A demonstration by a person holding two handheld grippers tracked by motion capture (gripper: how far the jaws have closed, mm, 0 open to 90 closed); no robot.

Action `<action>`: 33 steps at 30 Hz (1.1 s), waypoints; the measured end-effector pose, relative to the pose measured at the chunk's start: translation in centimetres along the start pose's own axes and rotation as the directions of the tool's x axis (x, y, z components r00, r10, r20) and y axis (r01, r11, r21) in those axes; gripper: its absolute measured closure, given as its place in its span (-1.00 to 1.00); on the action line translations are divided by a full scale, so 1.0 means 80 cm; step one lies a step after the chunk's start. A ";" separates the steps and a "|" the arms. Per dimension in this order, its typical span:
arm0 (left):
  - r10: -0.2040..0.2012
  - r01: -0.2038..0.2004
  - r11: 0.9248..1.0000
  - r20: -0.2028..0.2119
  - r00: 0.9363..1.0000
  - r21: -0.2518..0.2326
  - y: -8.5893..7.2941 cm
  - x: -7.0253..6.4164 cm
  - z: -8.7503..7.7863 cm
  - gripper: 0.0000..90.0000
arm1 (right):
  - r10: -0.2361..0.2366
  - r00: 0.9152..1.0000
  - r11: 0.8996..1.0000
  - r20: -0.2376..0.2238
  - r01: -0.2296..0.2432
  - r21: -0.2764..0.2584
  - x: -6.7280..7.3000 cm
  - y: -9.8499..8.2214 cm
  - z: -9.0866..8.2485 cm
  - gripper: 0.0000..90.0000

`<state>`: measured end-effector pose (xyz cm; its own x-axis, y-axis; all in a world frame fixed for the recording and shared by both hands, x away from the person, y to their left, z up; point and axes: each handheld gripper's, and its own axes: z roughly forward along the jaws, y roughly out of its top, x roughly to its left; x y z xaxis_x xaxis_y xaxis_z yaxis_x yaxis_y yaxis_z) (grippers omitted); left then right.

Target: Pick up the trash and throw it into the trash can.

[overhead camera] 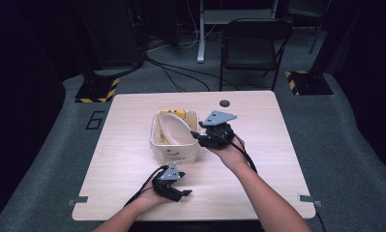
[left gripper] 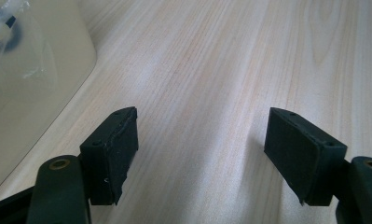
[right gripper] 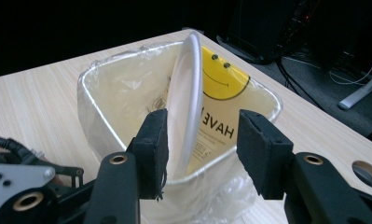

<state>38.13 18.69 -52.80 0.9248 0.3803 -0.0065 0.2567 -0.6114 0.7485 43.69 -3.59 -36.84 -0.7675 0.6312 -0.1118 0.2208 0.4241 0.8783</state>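
A cream plastic bin (overhead camera: pixel 175 151), lined with a clear bag, stands at the middle of the table. A white plate (overhead camera: pixel 173 126) leans on edge inside it, against a yellow smiley-face card (overhead camera: pixel 176 112). My right gripper (overhead camera: pixel 196 136) is at the bin's right rim and points left. In the right gripper view the right gripper (right gripper: pixel 202 149) is open; the plate (right gripper: pixel 186 93) and the card (right gripper: pixel 223 88) stand just beyond its pads, untouched. My left gripper (overhead camera: pixel 186 193) rests near the table's front edge. In its own view the left gripper (left gripper: pixel 200 154) is open over bare wood.
The bin's wall (left gripper: pixel 30 93) is at the left of the left gripper view. A round hole (overhead camera: pixel 224 103) is in the table's far edge. A black folding chair (overhead camera: pixel 253 46) stands behind the table, with cables on the floor around it.
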 end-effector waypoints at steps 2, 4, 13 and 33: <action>0.000 0.000 1.000 0.001 1.000 0.001 0.000 0.000 0.000 -0.43 | 0.003 1.000 1.000 0.003 -0.003 -0.002 0.000 -0.004 -0.004 0.16; 0.000 0.000 1.000 0.001 1.000 0.000 0.000 0.000 0.000 -0.43 | 0.010 1.000 1.000 0.008 -0.010 0.000 0.001 -0.009 -0.009 0.16; 0.001 -0.001 1.000 0.002 1.000 0.001 0.000 0.000 0.000 -0.43 | 0.029 0.999 1.000 0.032 -0.030 0.006 -0.004 -0.042 -0.017 0.16; 0.000 0.000 1.000 0.002 1.000 0.000 0.000 0.000 0.000 -0.43 | 0.064 0.993 0.997 0.095 -0.068 0.041 0.005 -0.127 -0.034 0.15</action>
<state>38.13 18.69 -52.80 0.9253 0.3791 -0.0074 0.2566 -0.6114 0.7485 39.50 -9.42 -44.56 -0.6911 0.7160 -0.0991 0.2969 0.4062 0.8642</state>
